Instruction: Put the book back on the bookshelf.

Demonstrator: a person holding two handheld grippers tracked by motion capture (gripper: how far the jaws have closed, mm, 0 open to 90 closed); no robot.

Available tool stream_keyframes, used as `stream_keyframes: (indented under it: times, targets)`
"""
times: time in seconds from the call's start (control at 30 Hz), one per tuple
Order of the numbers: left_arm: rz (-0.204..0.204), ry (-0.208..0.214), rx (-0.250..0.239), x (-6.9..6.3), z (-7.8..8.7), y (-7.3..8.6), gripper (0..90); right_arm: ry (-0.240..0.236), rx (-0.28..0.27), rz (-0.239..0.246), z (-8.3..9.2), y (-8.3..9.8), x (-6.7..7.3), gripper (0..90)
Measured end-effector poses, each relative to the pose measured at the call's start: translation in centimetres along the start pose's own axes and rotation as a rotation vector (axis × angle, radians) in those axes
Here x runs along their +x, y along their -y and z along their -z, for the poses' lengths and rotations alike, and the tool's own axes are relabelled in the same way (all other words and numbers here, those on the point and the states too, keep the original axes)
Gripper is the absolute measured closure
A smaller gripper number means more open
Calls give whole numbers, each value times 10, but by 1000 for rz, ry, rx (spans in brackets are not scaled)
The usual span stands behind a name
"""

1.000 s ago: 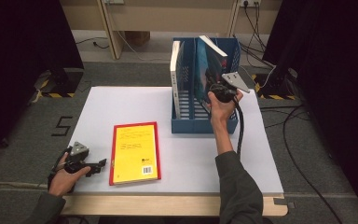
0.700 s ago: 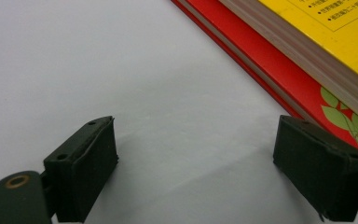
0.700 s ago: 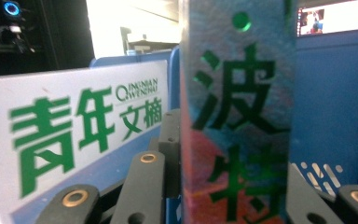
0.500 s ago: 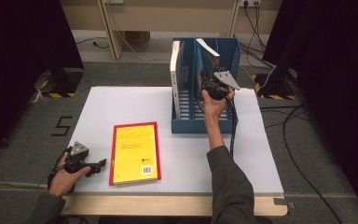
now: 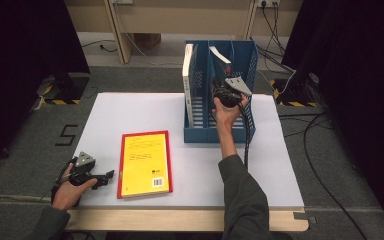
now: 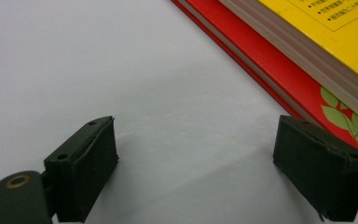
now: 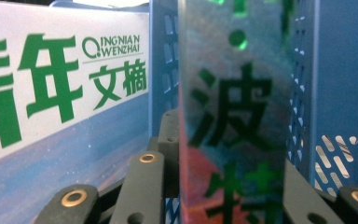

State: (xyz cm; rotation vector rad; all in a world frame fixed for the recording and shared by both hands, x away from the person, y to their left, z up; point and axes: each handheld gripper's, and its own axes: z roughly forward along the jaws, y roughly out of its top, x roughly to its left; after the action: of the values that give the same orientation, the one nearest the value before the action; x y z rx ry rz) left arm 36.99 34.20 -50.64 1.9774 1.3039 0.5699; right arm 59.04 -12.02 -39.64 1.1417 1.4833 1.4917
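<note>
Right hand-held gripper [image 5: 223,85] pinching book [image 7: 235,116] inside blue file rack [image 5: 245,125], left hand-held gripper [image 5: 111,174] spread beside yellow book [image 5: 145,162]

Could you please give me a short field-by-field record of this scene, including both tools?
surface: white table
rack: blue file rack, upright, at the table's far side
left compartment: white-covered book standing
right tool: shut on a book with green characters, inside the rack's right compartment
left tool: open, resting on the table, nothing between the jaws
flat book: yellow book with red border, beside the left tool
</note>
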Motion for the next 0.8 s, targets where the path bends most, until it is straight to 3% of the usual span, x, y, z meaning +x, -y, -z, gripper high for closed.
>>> stream_keyframes:
  times: [0.23, 0.4, 0.8]
  targets:
    - [-1, -1, -1, 0, 0, 0, 124, 2, 38, 1, -2, 0, -2, 734]
    - [-1, -1, -1, 0, 0, 0, 124, 1, 77, 29, -1, -6, -1, 734]
    - [-1, -1, 0, 0, 0, 0, 124, -23, 124, 42, 18, -2, -1, 728]
